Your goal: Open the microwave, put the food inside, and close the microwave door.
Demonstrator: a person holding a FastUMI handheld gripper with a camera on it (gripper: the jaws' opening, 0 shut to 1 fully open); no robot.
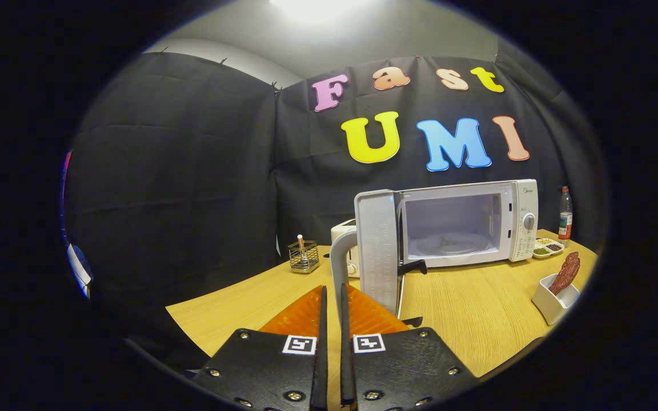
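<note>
The white microwave (477, 225) stands at the back of the wooden table (477, 319). Its door (377, 251) is swung wide open toward me and shows almost edge-on. The cavity holds a bare glass turntable (449, 242). The door's curved grey handle (338, 257) rises just ahead of my fingertips. My gripper (332, 291) is shut, its fingers nearly touching with nothing gripped between them. The food, a reddish-brown strip (566, 273), leans in a white square bowl (554, 305) far to the right of the fingers, in front of the microwave's control panel.
A small dish of condiments (549, 248) and a bottle (565, 214) stand right of the microwave. A wire holder (303, 257) sits left of the door, and a white appliance (345, 231) is partly hidden behind it. The table's left edge runs diagonally near the fingers.
</note>
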